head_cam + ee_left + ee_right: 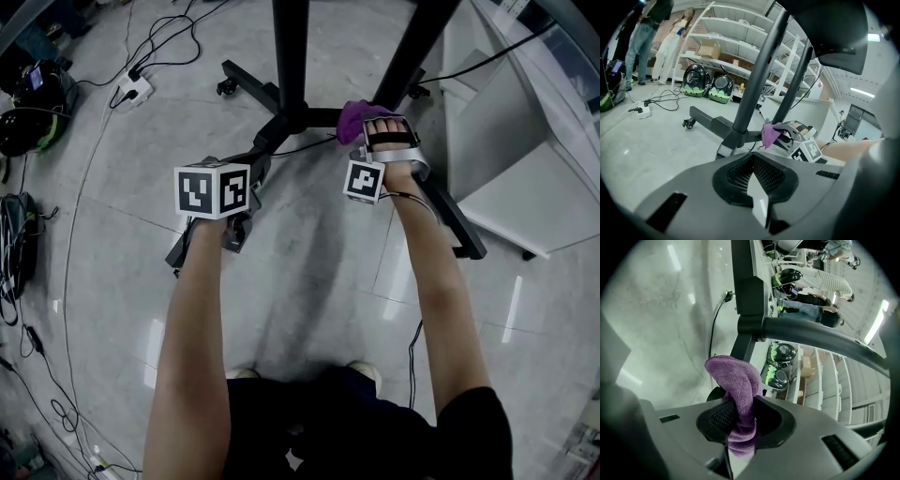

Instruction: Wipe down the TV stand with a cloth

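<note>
The black TV stand (289,116) rises from a base with splayed legs and casters on the grey floor. My right gripper (369,127) is shut on a purple cloth (351,118), which lies against the base bar just right of the centre post. In the right gripper view the cloth (737,394) bulges out of the shut jaws of the right gripper (740,430), close to the stand's joint (749,324). My left gripper (249,197) hovers over the stand's left leg (192,242). In its own view the left gripper (754,177) looks shut and holds nothing.
A power strip (134,89) and cables trail over the floor at the left, beside dark bags (23,127). A white cabinet (525,178) stands at the right. White shelving (736,42), two carrier backpacks (707,86) and standing people (642,42) are beyond the stand.
</note>
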Motion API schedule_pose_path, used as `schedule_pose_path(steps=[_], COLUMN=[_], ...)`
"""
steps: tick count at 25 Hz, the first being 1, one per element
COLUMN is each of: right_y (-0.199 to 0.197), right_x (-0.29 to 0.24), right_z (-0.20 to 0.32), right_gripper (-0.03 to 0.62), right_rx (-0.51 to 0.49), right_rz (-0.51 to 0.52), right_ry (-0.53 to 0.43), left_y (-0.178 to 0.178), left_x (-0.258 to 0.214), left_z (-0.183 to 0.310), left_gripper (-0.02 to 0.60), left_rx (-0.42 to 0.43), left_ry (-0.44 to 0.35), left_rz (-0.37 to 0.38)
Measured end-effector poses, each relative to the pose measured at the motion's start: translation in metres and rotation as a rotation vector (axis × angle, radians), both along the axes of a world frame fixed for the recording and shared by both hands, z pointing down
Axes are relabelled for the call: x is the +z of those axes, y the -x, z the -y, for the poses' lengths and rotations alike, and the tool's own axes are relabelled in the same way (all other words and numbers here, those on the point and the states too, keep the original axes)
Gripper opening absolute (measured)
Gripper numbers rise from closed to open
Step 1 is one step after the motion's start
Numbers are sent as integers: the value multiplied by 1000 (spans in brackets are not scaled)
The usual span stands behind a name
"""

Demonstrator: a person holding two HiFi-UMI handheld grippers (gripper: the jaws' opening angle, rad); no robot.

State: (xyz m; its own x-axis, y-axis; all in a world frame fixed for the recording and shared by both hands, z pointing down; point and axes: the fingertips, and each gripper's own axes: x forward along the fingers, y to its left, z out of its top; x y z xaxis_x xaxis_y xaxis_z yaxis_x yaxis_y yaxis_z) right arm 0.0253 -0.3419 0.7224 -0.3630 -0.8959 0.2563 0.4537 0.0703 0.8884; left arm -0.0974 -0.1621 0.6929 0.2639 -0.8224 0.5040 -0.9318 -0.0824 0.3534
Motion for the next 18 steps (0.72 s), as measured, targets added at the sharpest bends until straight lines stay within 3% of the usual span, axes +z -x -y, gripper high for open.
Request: schedule_pose_path(steps=[3,7,11,18], right_y=[-3,10,-2,-29], right_x=[0,-17,-23,-88], right_z=[-3,-21,-32,-31], right_gripper=[104,104,104,104], right_rx=[7,-65,-44,-22], right_rz=[4,147,161,232], right_ry=[21,46,107,43], left_y=[-3,-6,-17,-30], left_x=[0,-4,-7,-21], left_z=[1,4,6,12], left_gripper=[6,6,6,6], left_rx=[9,15,38,53], left_ry=[0,-8,-16,-49], left_rz=[-3,-4,-8,-25])
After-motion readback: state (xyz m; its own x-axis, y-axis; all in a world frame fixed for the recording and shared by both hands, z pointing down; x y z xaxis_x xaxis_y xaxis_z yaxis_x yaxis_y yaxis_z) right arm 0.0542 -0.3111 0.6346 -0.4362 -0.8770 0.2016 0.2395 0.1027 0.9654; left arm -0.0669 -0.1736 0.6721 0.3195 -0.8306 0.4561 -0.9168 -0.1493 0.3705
